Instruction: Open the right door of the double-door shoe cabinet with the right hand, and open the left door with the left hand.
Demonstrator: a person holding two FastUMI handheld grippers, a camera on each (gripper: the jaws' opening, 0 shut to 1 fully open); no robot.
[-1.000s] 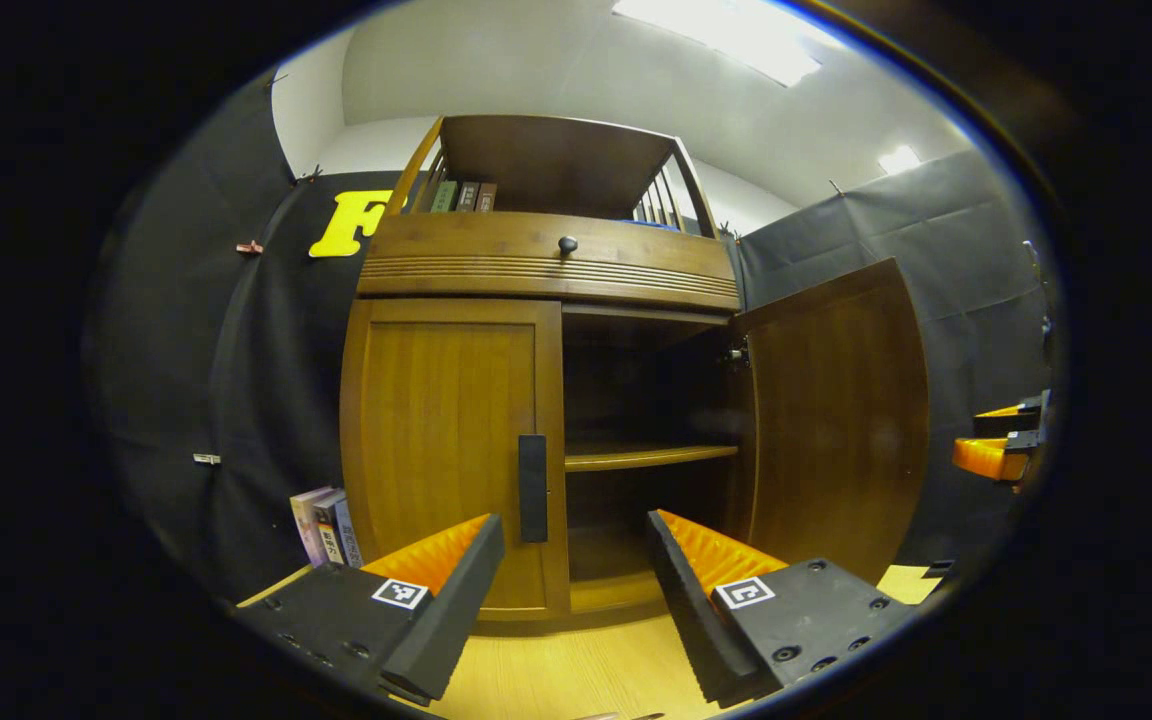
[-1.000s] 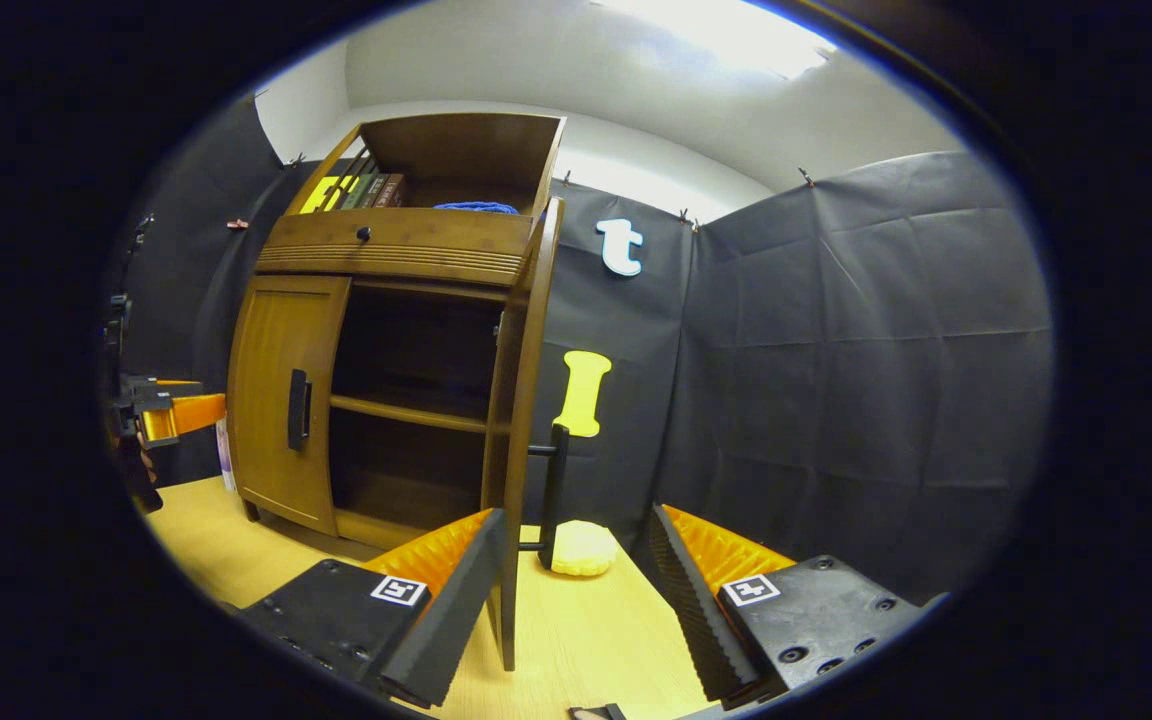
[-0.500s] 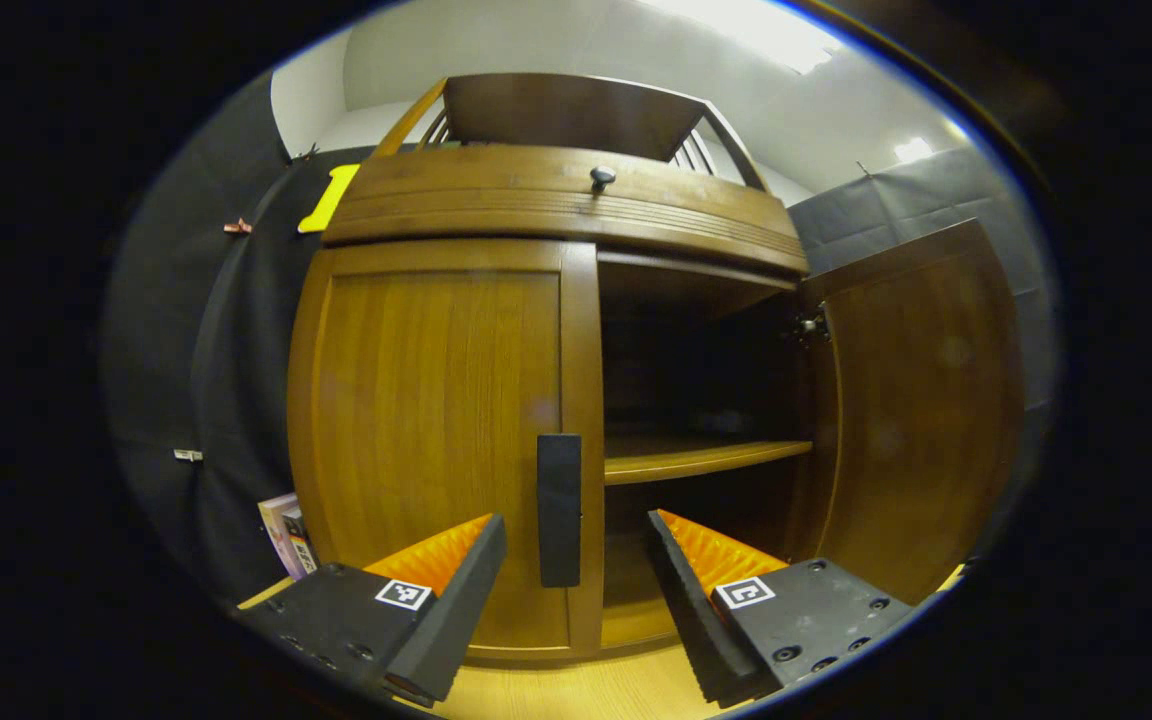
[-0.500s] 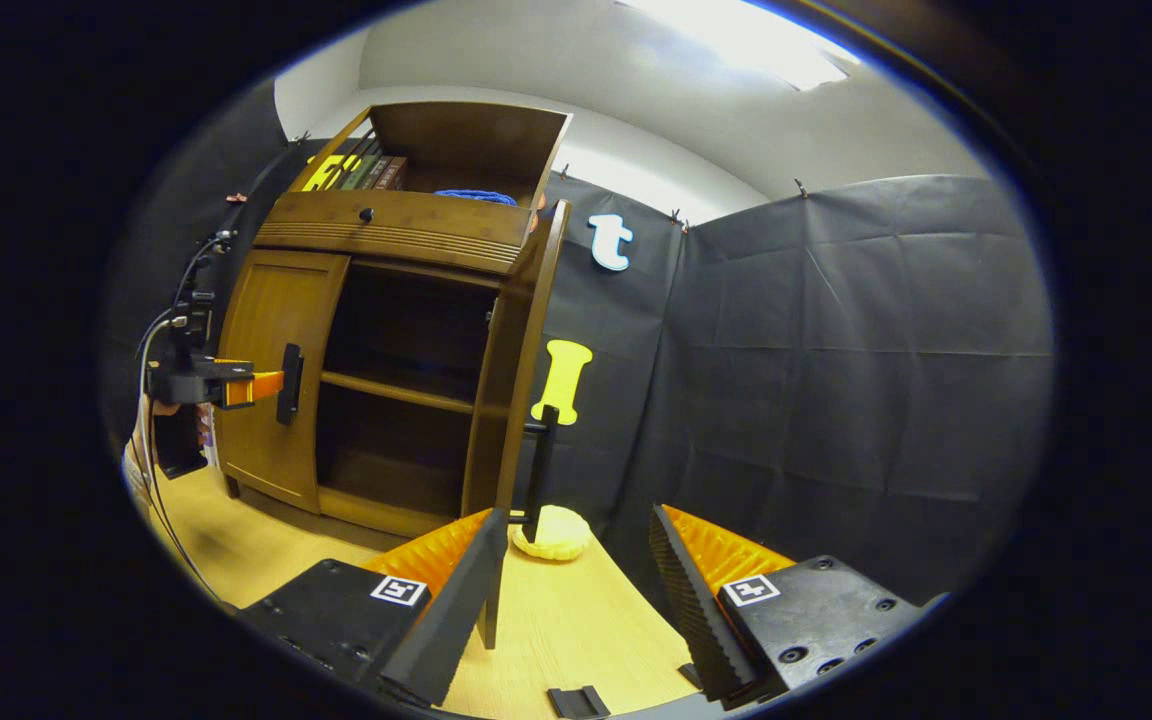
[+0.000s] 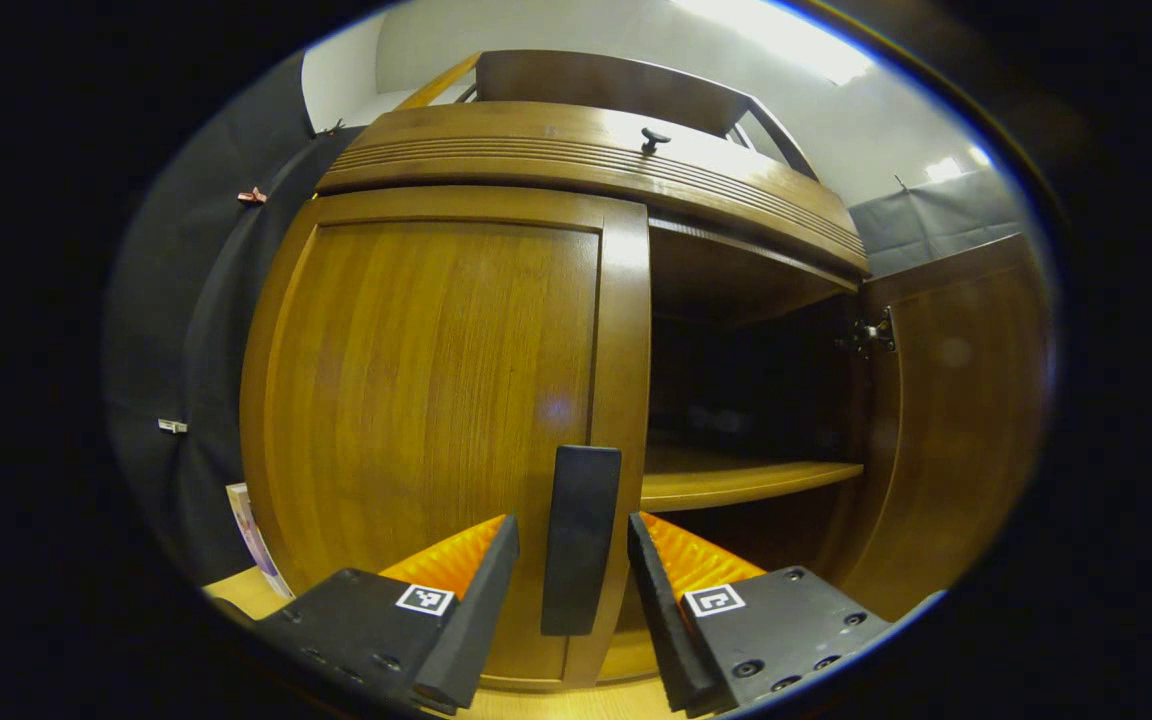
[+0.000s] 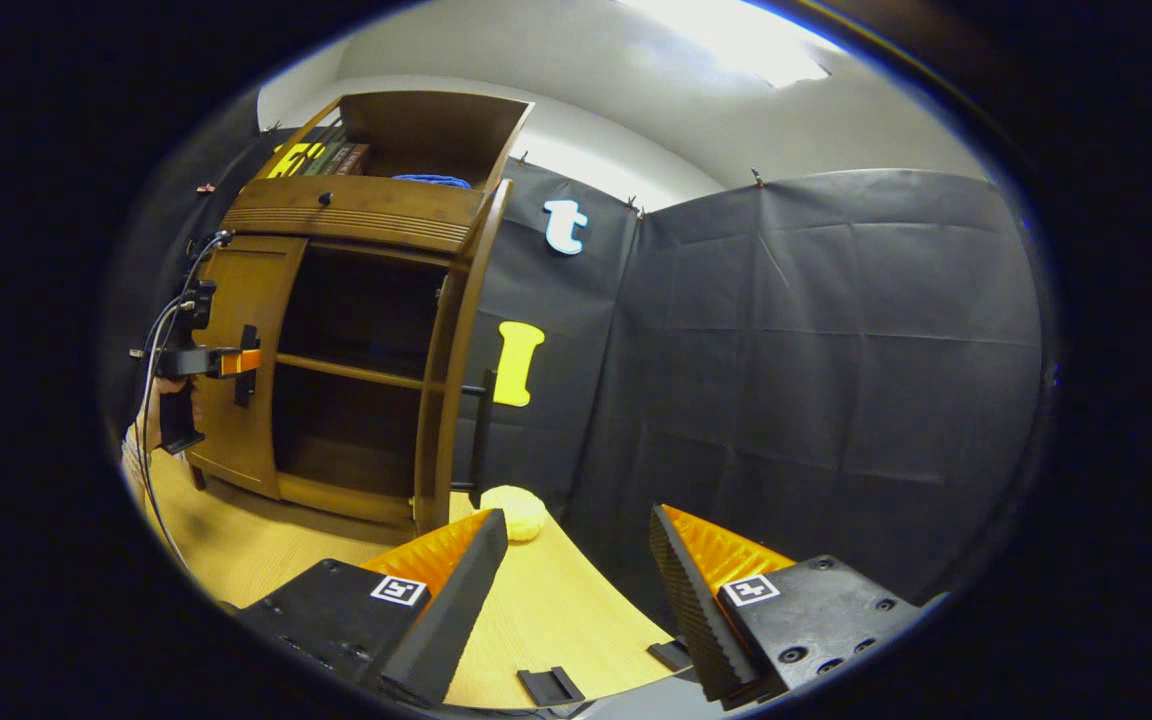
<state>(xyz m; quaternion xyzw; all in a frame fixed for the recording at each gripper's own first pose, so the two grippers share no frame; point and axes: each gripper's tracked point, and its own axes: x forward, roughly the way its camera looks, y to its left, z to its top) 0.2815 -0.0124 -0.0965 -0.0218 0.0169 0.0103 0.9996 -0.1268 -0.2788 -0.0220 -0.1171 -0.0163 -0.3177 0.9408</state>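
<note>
Left gripper view: left gripper (image 5: 566, 590) straddles the left door's handle (image 5: 581, 540), fingers spread with a gap either side, door (image 5: 436, 400) shut. Right of that handle, the right door (image 5: 956, 420) stands open. Right gripper (image 6: 576, 590), spread and empty, sits clear of it.

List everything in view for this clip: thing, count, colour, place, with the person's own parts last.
Shoe cabinet: one, brown wood, on the tabletop.
Left door: one, brown, closed.
Left door handle: one, black, between the left gripper's fingers, gaps either side.
Right door: one, brown, swung open.
Right door handle: one, black, on the open door.
Drawer knob: one, dark, above the doors.
Shelf: one, wood, inside.
Yellow lump: one, tabletop beside the right door.
Left gripper: open.
Right gripper: open, holding nothing.
</note>
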